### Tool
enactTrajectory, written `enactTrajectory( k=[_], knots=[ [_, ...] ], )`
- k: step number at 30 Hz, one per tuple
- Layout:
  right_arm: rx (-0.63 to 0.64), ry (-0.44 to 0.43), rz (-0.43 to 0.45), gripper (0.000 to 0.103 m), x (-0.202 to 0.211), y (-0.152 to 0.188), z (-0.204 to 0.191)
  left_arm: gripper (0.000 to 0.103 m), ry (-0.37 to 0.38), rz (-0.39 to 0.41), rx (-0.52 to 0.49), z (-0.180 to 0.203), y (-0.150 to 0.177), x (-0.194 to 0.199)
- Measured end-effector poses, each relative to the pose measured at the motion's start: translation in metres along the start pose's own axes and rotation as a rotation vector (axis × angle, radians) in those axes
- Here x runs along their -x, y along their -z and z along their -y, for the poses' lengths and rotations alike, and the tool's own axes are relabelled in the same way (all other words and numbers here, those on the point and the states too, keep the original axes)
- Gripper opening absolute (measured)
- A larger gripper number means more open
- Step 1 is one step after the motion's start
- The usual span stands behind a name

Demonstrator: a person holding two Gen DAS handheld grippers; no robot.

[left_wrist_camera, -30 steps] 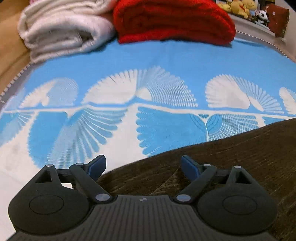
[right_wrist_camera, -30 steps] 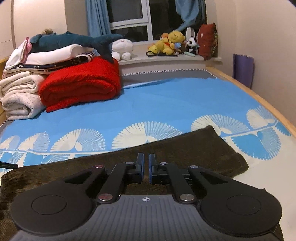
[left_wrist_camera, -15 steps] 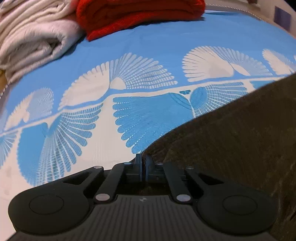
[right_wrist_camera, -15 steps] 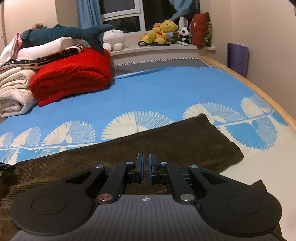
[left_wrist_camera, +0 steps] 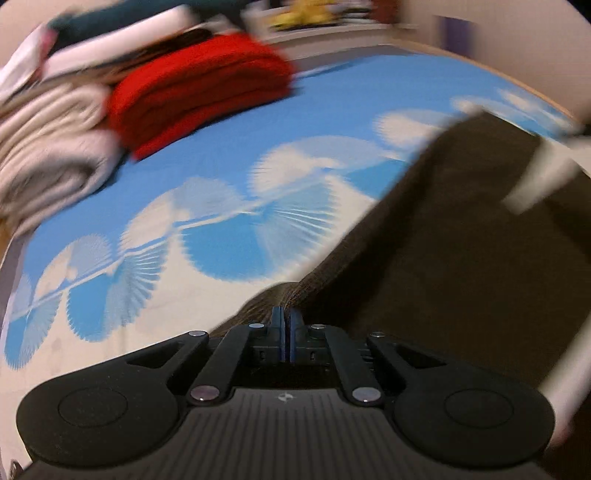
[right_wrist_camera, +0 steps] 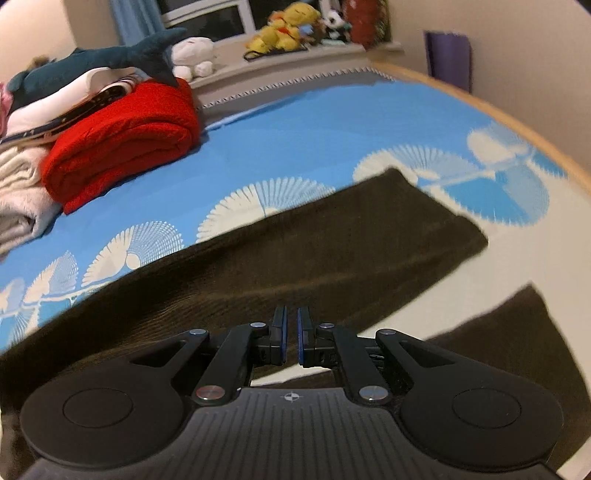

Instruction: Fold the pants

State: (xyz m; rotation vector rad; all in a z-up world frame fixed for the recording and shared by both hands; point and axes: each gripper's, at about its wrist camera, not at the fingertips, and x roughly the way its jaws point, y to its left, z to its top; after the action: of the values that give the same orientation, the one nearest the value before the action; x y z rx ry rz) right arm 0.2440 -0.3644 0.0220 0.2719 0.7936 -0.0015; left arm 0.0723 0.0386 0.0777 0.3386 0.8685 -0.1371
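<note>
The dark brown corduroy pants (right_wrist_camera: 332, 251) lie spread across the bed, on a blue sheet with a white fan pattern (right_wrist_camera: 332, 140); one leg stretches toward the far right edge of the bed, and a second dark part lies nearer, at the lower right, with a strip of pale sheet between them. The left tongs (left_wrist_camera: 286, 325) are closed tight on an edge of the pants (left_wrist_camera: 461, 258), and the cloth rises in a small bunch right at the blue pads; this view is blurred. The right tongs (right_wrist_camera: 291, 332) are almost closed, with only a thin gap between the blue pads. Brown cloth lies under and around them, but I cannot tell if the pads really pinch it. At the far left of the bed there is a folded red knitted blanket (right_wrist_camera: 125, 144), beside a pile of folded cream-white blankets (right_wrist_camera: 18, 192). A dark teal plush shark (right_wrist_camera: 110, 62) lies on top of this pile. On the window sill behind, some yellow plush toys (right_wrist_camera: 284, 26) sit together.
</note>
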Motion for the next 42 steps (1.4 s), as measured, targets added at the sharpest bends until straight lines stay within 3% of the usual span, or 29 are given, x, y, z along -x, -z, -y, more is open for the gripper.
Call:
enactTrajectory(
  k=[3,5,6,7,9,10,11,14,16,18,21,26,27,29,32,36,41,42],
  knots=[
    [-0.073,-0.020,-0.030,0.006,-0.002,0.006,0.005,0.002,0.124,-0.047,-0.116,0.036,0.045,0.026],
    [-0.119,-0.037,-0.051,0.006,-0.003,0.010,0.009,0.005,0.190,-0.148,-0.130,0.043,0.068,0.020],
    [-0.141,-0.043,-0.064,0.006,-0.005,0.011,0.010,0.006,0.178,-0.181,-0.101,0.038,0.074,0.016],
    [-0.157,-0.047,-0.071,0.006,-0.006,0.012,0.011,0.009,0.165,-0.191,-0.032,0.026,0.076,0.014],
    [-0.184,-0.052,-0.081,0.006,-0.009,0.013,0.014,0.032,0.192,-0.196,0.224,-0.015,0.079,0.011],
    [-0.198,-0.050,-0.089,0.006,-0.011,0.013,0.016,0.053,0.201,-0.203,0.363,-0.036,0.082,0.008],
    [-0.214,-0.052,-0.096,0.006,-0.013,0.013,0.017,0.060,0.199,-0.219,0.493,-0.056,0.088,0.004],
    [-0.265,-0.073,-0.108,0.006,-0.018,0.013,0.021,0.061,0.165,-0.339,0.727,-0.089,0.107,-0.017],
    [-0.274,-0.071,-0.109,0.006,-0.021,0.012,0.020,0.061,0.154,-0.405,0.804,-0.097,0.114,-0.030],
    [-0.274,-0.076,-0.107,0.006,-0.026,0.010,0.019,0.063,0.186,-0.421,0.841,-0.098,0.115,-0.040],
    [-0.280,-0.083,-0.105,0.006,-0.036,0.006,0.018,0.068,0.185,-0.439,0.794,-0.089,0.106,-0.049],
    [-0.343,-0.101,-0.119,0.007,-0.060,0.000,0.021,0.066,0.130,-0.467,0.714,-0.082,0.095,-0.068],
    [-0.362,-0.112,-0.131,0.009,-0.068,-0.001,0.021,0.062,0.120,-0.472,0.695,-0.081,0.095,-0.071],
    [-0.389,-0.135,-0.151,0.013,-0.082,-0.002,0.020,0.040,0.099,-0.482,0.652,-0.079,0.094,-0.074],
    [-0.426,-0.169,-0.193,0.021,-0.107,-0.003,0.016,0.028,0.085,-0.465,0.593,-0.078,0.091,-0.072],
    [-0.432,-0.147,-0.264,0.030,-0.137,0.000,0.006,0.023,0.083,-0.440,0.569,-0.079,0.090,-0.070],
    [-0.437,-0.127,-0.293,0.031,-0.158,0.004,-0.006,0.021,0.093,-0.408,0.574,-0.085,0.089,-0.061],
    [-0.430,-0.129,-0.295,0.027,-0.160,0.004,-0.009,0.021,0.092,-0.404,0.576,-0.086,0.088,-0.059]
  ],
)
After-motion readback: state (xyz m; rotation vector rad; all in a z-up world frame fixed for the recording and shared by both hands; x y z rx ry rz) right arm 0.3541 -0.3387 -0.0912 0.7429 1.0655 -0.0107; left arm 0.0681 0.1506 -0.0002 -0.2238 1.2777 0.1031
